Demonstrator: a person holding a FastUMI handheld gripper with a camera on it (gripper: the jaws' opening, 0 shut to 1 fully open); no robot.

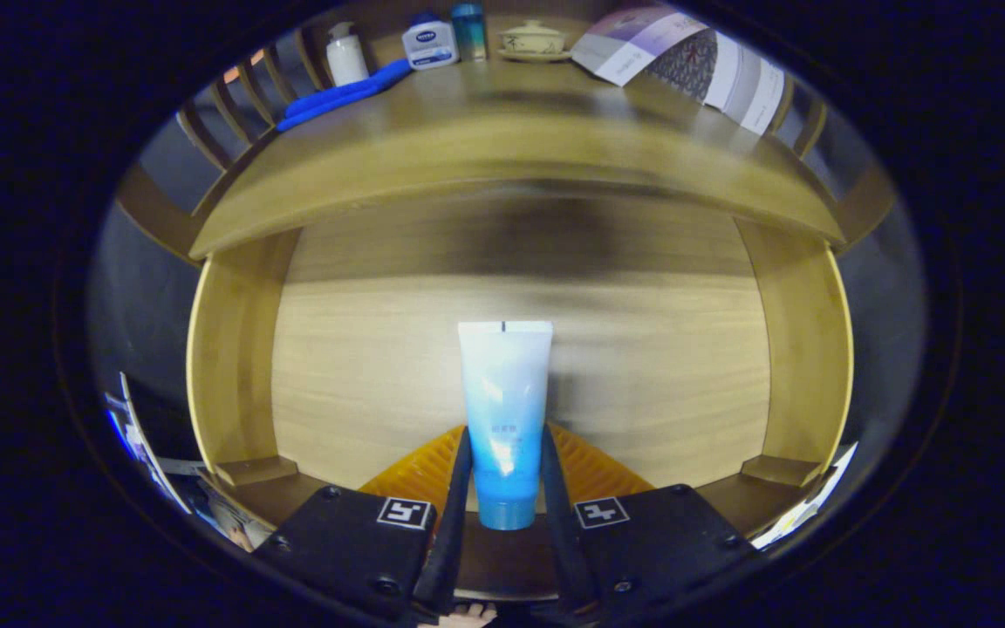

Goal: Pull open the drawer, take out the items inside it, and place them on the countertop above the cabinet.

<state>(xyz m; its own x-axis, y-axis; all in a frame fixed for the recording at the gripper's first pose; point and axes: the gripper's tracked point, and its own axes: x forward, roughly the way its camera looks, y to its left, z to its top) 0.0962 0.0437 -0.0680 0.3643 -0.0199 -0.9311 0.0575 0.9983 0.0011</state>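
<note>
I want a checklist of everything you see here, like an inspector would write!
Surface: wooden countertop above the open drawer, whose pale wooden floor shows.
Job's things: a blue and white tube, cap end toward the camera, held over the drawer.
Clutter: on the countertop, a white pump bottle, a blue and white bottle, a blue can, a lidded bowl, a blue cloth and a folded leaflet.
Grippers: gripper shut on the tube, one finger on each side.
Cables: nothing seen.
Surroundings: wooden rails behind the countertop; papers lie low beside the cabinet.
</note>
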